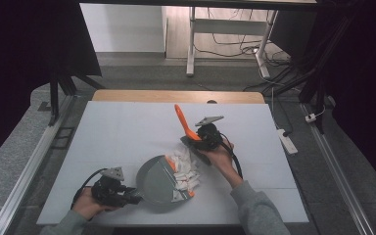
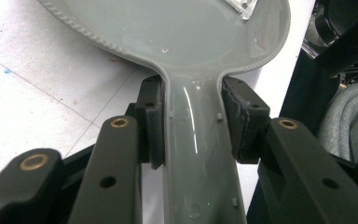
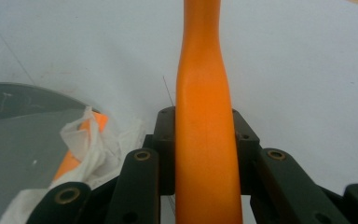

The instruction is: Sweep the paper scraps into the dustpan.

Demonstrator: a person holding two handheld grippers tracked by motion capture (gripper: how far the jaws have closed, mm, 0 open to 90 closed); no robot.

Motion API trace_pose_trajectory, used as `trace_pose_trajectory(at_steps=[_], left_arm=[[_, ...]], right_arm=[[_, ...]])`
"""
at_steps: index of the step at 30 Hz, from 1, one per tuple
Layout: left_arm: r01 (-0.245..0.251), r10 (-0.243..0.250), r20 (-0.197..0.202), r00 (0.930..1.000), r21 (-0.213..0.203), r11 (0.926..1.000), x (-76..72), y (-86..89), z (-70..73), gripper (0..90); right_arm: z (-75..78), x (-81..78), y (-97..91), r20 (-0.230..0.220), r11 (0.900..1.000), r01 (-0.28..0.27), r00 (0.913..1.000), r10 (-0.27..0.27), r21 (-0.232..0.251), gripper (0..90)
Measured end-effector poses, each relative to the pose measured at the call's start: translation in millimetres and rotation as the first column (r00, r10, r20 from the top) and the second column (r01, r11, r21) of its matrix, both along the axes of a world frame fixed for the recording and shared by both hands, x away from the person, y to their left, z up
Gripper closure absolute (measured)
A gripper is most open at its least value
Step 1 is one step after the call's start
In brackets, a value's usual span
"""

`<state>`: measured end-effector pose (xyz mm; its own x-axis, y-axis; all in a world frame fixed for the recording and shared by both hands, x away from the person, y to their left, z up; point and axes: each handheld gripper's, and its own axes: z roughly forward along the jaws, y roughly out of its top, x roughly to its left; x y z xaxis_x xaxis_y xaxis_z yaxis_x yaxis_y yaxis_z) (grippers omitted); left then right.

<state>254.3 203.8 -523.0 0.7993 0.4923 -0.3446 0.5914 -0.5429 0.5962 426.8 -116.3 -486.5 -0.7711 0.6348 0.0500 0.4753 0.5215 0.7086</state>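
Overhead, the grey dustpan (image 1: 157, 185) lies on the white tabletop (image 1: 117, 137), crumpled white paper (image 1: 186, 169) at its mouth. Along the left claw (image 2: 193, 123), the pads clamp the dustpan's handle. Along the right claw (image 3: 204, 140), the orange brush handle (image 3: 205, 140) is gripped tight.

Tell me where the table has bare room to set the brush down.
The white table is bare along its far edge and down its left side, beyond the grey dustpan. It is crowded mid-table: white paper scraps lie between the dustpan and the orange brush handle.
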Motion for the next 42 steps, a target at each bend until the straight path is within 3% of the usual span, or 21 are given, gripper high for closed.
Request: trace_pose_trajectory(at_steps=[9, 20, 26, 31, 34, 38, 42], left_arm=[[0.0, 0.0, 0.002, 1.0, 0.001, 1.0, 0.1, -0.3, -0.1, 61.2], [-0.004, 0.004, 0.0, 1.0, 0.002, 1.0, 0.1, -0.8, 0.1, 61.2], [-0.006, 0.006, 0.0, 1.0, 0.003, 1.0, -0.1, -0.9, 0.2, 61.1], [-0.005, 0.005, 0.0, 1.0, 0.003, 1.0, -0.1, -0.8, 0.2, 61.1], [-0.006, 0.006, 0.0, 1.0, 0.002, 1.0, -0.2, -0.8, 0.2, 61.2], [-0.005, 0.005, -0.001, 1.0, 0.002, 1.0, -0.1, -0.8, 0.2, 61.1], [-0.006, 0.006, 0.0, 1.0, 0.002, 1.0, -0.2, -0.9, 0.2, 61.1]], right_arm=[[-3.5, -11.2, 19.5, -0.008, 0.998, -0.058, 0.9983, 0.058, -0.026, 70.5], [-3.2, -19.6, 28.0, -0.057, 0.994, -0.106, 0.9926, 0.107, 0.028, 70.5], [-2.7, -35.1, 46.3, -0.062, 0.9837, -0.178, 0.9818, 0.179, 0.026, 70.5], [5.3, -50.9, 60.2, -0.054, 0.9629, -0.261, 0.9628, 0.265, 0.067, 70.5], [20.0, -55.2, 56.5, -0.002, 0.96, -0.261, 0.9649, 0.263, 0.102, 70.4], [37.2, -52.1, 39.4, 0.069, 0.9703, -0.207, 0.9775, 0.2, 0.125, 70.4], [39.6, -44.2, 24.2, 0.086, 0.981, -0.151, 0.9863, 0.141, 0.123, 70.4]])
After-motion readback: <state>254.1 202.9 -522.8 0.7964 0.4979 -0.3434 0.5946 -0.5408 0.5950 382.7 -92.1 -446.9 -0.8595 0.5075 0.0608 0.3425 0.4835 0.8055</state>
